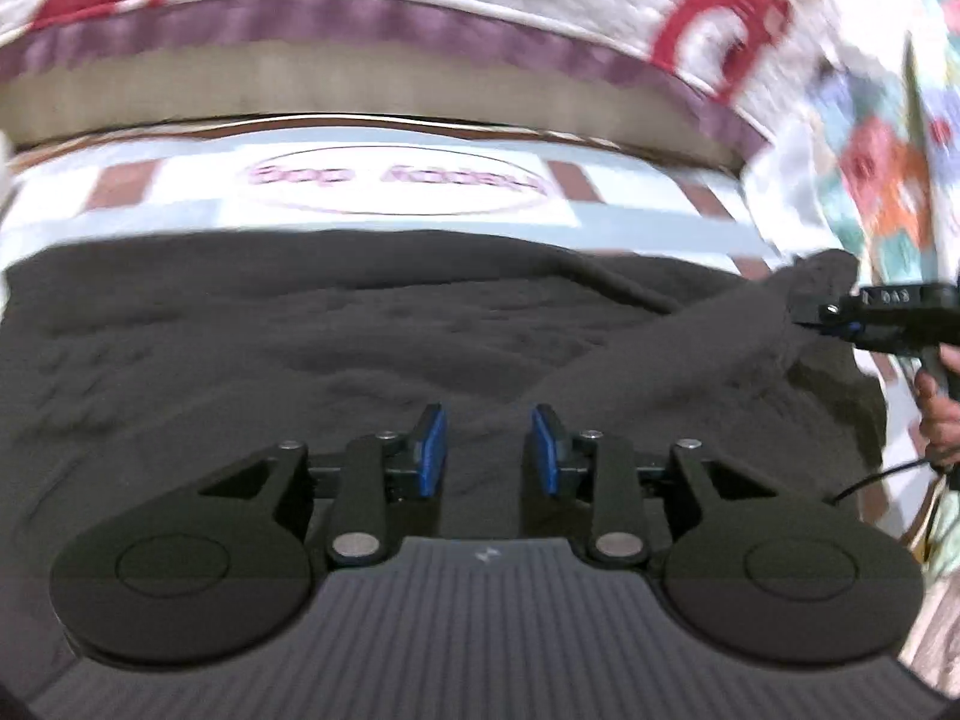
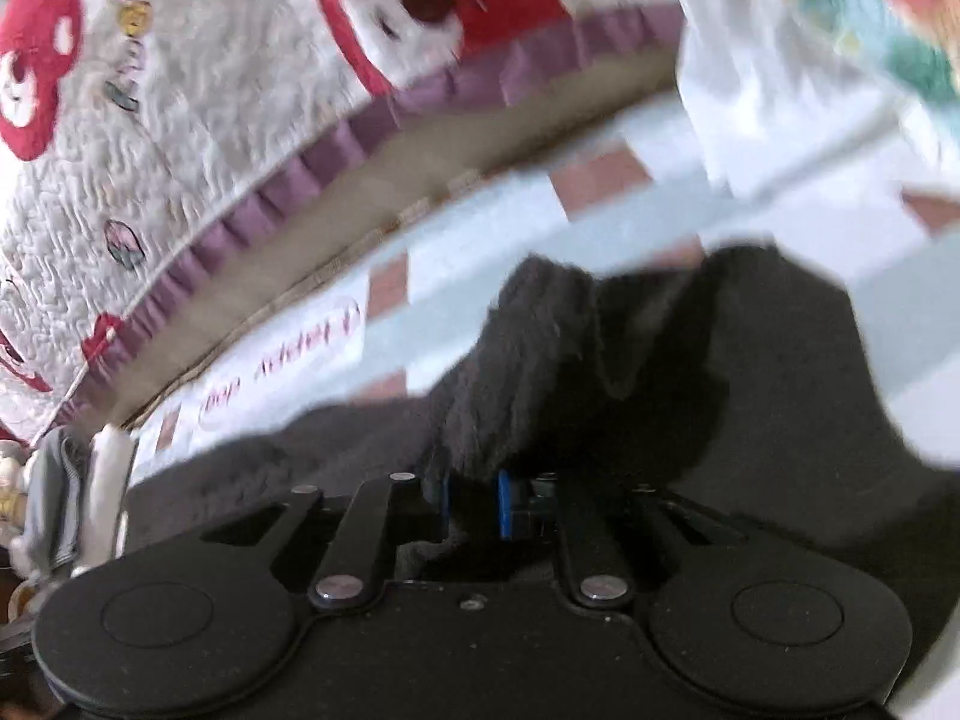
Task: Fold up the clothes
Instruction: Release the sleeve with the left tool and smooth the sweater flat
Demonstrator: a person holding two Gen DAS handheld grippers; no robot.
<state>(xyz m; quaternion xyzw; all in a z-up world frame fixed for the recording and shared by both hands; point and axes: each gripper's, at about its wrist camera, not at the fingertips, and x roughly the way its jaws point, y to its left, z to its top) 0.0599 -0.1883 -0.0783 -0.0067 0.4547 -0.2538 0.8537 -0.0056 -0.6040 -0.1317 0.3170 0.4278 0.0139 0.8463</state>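
Note:
A dark grey fleecy garment (image 1: 300, 348) lies spread over a white printed sheet. My left gripper (image 1: 487, 450) hovers over its near middle, blue pads apart with nothing between them. At the right edge of the left wrist view, my right gripper (image 1: 807, 324) holds a raised corner of the garment. In the right wrist view the garment (image 2: 750, 390) rises in a fold. My right gripper (image 2: 474, 504) is shut on a bunch of that fabric, which hides most of its pads.
The sheet (image 1: 396, 180) has brown squares and an oval with pink lettering. Behind it lies a white quilt (image 1: 360, 18) with red figures and a purple frill. Colourful cloth (image 1: 882, 180) hangs at the right. A hand (image 1: 936, 414) and a cable (image 1: 870, 480) are there too.

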